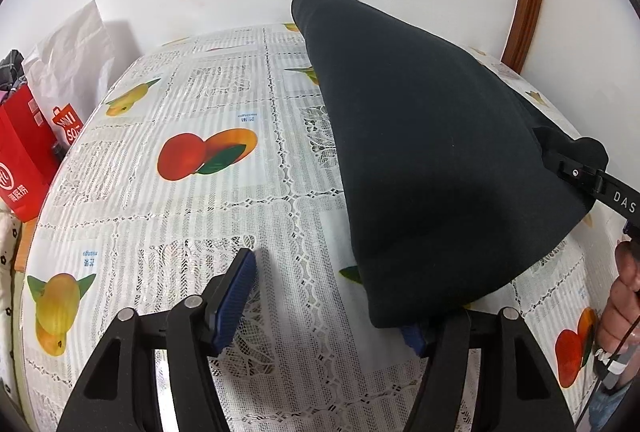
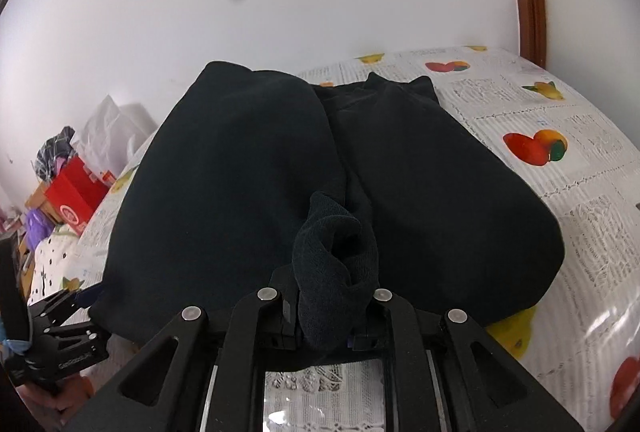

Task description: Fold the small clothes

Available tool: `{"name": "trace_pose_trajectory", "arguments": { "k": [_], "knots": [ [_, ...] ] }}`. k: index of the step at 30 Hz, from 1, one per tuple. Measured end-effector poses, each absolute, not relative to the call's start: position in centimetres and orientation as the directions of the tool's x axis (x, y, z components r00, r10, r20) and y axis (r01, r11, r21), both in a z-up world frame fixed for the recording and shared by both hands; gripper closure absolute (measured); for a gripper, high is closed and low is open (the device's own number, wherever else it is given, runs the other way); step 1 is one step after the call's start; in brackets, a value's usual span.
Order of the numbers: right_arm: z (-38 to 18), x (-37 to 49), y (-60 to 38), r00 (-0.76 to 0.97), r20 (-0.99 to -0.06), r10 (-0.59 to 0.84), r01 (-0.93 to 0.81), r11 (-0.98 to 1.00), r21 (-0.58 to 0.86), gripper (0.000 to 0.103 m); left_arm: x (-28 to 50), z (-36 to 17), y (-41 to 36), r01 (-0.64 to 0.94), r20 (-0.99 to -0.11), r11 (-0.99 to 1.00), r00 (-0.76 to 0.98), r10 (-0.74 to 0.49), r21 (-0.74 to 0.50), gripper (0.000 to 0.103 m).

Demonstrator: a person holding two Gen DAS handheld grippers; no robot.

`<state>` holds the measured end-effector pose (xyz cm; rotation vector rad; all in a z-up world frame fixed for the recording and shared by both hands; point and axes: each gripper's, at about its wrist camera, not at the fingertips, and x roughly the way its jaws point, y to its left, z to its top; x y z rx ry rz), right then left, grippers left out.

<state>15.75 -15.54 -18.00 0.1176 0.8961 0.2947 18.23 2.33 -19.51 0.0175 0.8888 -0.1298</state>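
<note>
Left wrist view: the left claw [image 1: 332,296] fills the bottom of the frame with its jaws standing wide. Its blue-padded left finger [image 1: 236,296] lies clear over the fruit-print tablecloth [image 1: 192,192] on the desk, while the right finger is mostly hidden under the near corner of the black garment [image 1: 432,160]; the pads do not press on the cloth. The garment spreads from the top centre down to the lower right. At the right edge the right claw [image 1: 568,160] pinches a bunched piece of its fabric, and a hand [image 1: 620,312] shows below it. Red shopping bags [image 1: 24,152] and a white paper bag [image 1: 72,60] stand at the left edge (beside the desk, against the wall).

Right wrist view: the right claw [image 2: 328,312] sits at bottom centre, its jaws narrow and clamped on a rolled fold of the black garment [image 2: 248,192], which fills the middle of the frame with one half folded over the other. The left claw [image 2: 76,300] appears at the lower left, at the garment's corner.
</note>
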Motion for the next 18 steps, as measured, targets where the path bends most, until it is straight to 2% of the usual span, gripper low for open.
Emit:
{"name": "trace_pose_trajectory", "arguments": {
  "k": [5, 12, 15, 18],
  "knots": [
    [-18.2, 15.8, -16.0, 0.58, -0.75, 0.318, -0.208, 0.948, 0.241, 0.089, 18.0, -19.1, 1.5, 0.149, -0.761, 0.987, 0.632, -0.145, -0.065, 0.031],
    [-17.9, 15.5, -15.7, 0.582, -0.747, 0.322, -0.193, 0.947, 0.259, 0.089, 19.4, -18.9, -3.1, 0.205, -0.769, 0.979, 0.624, -0.136, -0.006, 0.031],
    [-17.9, 15.6, -15.7, 0.579, -0.749, 0.323, -0.191, 0.946, 0.261, 0.088, 19.6, -19.1, -3.7, 0.19, -0.777, 0.981, 0.621, -0.1, 0.025, 0.026],
    [-17.8, 15.8, -15.9, 0.573, -0.752, 0.326, -0.192, 0.945, 0.263, 0.088, 19.9, -19.4, -2.8, 0.165, -0.79, 0.986, 0.602, -0.117, -0.02, 0.022]
  ]
}}
